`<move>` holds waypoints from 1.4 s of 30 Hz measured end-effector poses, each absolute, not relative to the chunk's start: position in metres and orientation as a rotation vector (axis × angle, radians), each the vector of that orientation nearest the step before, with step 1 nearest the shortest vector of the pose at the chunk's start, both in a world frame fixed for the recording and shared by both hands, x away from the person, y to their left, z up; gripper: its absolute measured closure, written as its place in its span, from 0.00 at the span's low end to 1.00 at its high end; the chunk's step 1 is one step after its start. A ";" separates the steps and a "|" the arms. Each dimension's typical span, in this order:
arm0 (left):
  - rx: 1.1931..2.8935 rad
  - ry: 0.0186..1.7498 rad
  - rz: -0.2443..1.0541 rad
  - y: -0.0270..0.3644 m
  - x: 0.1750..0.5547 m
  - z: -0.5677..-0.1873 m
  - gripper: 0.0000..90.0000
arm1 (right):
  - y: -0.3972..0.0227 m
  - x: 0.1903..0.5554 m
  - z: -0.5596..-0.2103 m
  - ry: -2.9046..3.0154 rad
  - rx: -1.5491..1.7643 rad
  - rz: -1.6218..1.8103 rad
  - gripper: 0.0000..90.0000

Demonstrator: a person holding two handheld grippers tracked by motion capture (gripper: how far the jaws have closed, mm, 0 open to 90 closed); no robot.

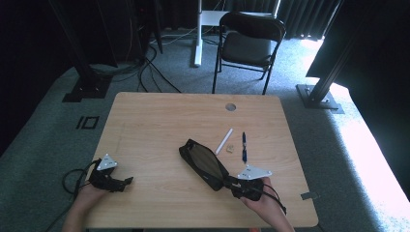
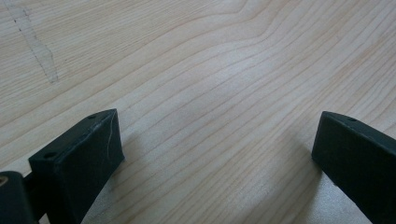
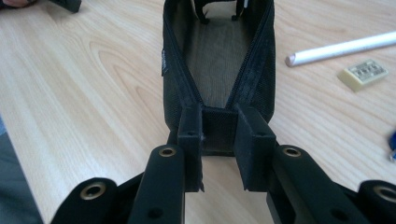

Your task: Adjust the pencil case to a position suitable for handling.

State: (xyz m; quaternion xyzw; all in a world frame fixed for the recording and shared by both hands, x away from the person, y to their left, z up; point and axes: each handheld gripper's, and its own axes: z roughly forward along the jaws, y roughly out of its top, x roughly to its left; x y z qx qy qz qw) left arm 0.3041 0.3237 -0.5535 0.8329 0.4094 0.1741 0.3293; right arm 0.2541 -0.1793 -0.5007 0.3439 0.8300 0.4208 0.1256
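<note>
Right hand-held gripper [image 3: 218, 140] pinches near end of open black pouch [image 1: 204, 163]; pouch runs away up-left; left hand-held gripper [image 1: 126, 182] spread, idle, well apart

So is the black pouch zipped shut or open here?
Open. The black pouch gapes between its zipper edges, its mesh lining bare and nothing visible inside, while the right tool pinches its near end.

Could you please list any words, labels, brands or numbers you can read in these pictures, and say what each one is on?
No text can be read.
Eraser: dark print on its top face, too blurred to read.
Black pencil case: small tag on its side edge, too small to read.
White pencil and blue pen: no legible marking.
</note>
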 end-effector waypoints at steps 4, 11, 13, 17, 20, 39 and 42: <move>2.179 1.071 0.456 0.324 0.304 -0.554 0.02 | -0.186 0.251 -0.501 2.417 1.009 1.228 0.82; 2.179 1.071 0.455 0.324 0.304 -0.554 0.02 | -0.202 0.246 -0.503 2.399 1.060 1.233 0.82; 2.179 1.071 0.456 0.324 0.304 -0.554 0.02 | -0.207 0.244 -0.502 2.399 1.070 1.231 0.82; 2.179 1.071 0.455 0.324 0.304 -0.554 0.02 | -0.217 0.241 -0.501 2.389 1.088 1.222 0.82; 2.179 1.071 0.456 0.324 0.304 -0.554 0.02 | -0.225 0.240 -0.501 2.389 1.103 1.212 0.82; 2.179 1.071 0.456 0.324 0.304 -0.554 0.02 | -0.247 0.239 -0.489 2.318 1.150 1.261 0.72; 2.179 1.071 0.455 0.324 0.304 -0.554 0.02 | -0.247 0.241 -0.484 2.304 1.148 1.276 0.69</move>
